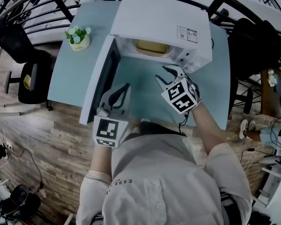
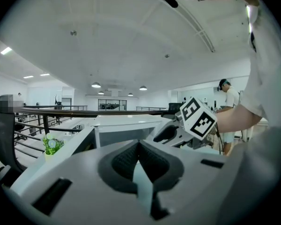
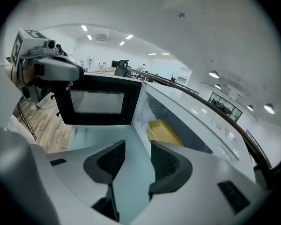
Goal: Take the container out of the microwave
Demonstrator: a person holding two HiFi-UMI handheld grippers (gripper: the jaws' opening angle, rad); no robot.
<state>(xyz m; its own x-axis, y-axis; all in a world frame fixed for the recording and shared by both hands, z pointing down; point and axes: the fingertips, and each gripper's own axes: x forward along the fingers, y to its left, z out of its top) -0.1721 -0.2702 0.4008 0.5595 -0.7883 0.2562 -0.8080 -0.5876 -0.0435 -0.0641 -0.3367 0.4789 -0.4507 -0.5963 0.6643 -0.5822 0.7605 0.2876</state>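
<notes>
Partial print "ESSE" on the person's shirt [image 1: 165, 182], sticker [image 1: 187, 33] on microwave [image 1: 150, 18] top too small to read

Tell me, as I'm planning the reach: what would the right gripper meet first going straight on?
Likely the yellow container in the open microwave; the right gripper, jaws apart, aims into the cavity, though depth is unclear.

Open microwave [image 1: 154, 18] on blue table [image 1: 70, 76], yellow container [image 1: 152, 47] inside, left gripper [image 1: 126, 87], right gripper [image 1: 161, 72] in front
</notes>
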